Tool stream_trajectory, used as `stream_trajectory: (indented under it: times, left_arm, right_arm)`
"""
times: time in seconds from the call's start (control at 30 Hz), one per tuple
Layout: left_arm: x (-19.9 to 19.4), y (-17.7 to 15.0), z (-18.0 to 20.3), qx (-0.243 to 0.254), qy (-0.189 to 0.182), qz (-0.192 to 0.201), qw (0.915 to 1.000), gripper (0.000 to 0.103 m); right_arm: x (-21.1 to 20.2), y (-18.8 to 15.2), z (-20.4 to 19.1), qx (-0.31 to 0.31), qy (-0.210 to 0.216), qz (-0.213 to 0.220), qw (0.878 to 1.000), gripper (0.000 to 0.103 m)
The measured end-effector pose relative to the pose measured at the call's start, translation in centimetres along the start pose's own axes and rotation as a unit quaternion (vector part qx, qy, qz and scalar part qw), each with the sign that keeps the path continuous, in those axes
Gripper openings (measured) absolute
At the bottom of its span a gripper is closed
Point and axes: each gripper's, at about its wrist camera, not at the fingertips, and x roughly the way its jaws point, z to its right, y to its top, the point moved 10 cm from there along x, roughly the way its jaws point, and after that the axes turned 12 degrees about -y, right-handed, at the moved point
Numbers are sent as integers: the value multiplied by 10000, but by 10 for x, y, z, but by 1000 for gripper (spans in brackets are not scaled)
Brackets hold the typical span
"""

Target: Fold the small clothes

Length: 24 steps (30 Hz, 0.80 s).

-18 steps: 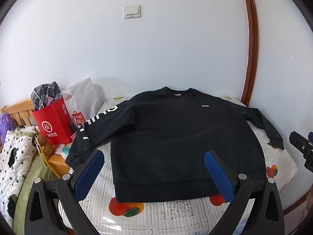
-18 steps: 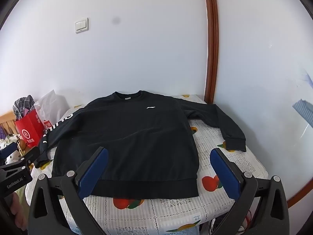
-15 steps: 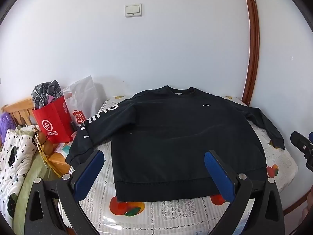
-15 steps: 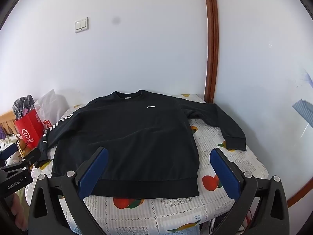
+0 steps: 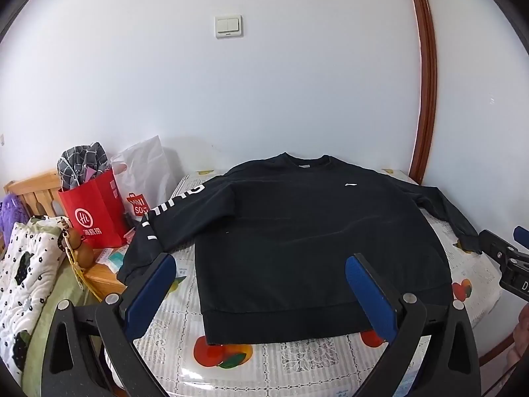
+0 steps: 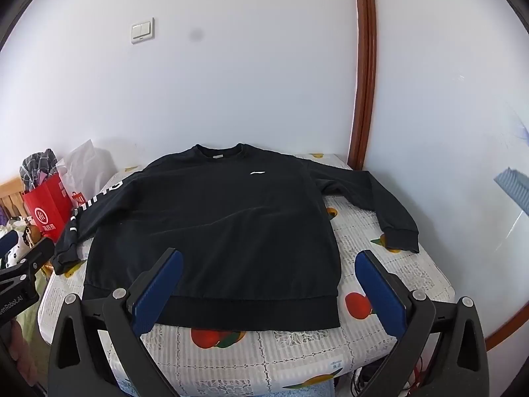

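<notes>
A black long-sleeved sweatshirt (image 5: 297, 231) lies flat, front up, on a small table with a fruit-print cloth (image 5: 297, 360); it also shows in the right wrist view (image 6: 211, 231). Its collar points to the wall and both sleeves are spread out. The left sleeve with white lettering (image 5: 172, 211) hangs over the left edge. My left gripper (image 5: 261, 274) is open and empty, held above the hem. My right gripper (image 6: 269, 271) is open and empty, above the hem's right part. Each gripper shows at the edge of the other's view.
A red paper bag (image 5: 92, 208) with checked cloth and a white plastic bag (image 5: 145, 172) stand left of the table. A wooden bed frame (image 5: 29, 192) and quilt (image 5: 23, 264) lie further left. White walls and a brown door frame (image 6: 363, 66) close the back and right.
Both grippers have shifted very slightly; the sweatshirt has not moved and both grippers stay open.
</notes>
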Motion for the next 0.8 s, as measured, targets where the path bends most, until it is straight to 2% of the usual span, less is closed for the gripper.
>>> stream_trajectory:
  times: [0.8]
  left_arm:
    - [-2,-2,-3,-68,-3,-21,10000,103]
  right_arm:
    - [1,-4,1,-57,10,30,10000,103]
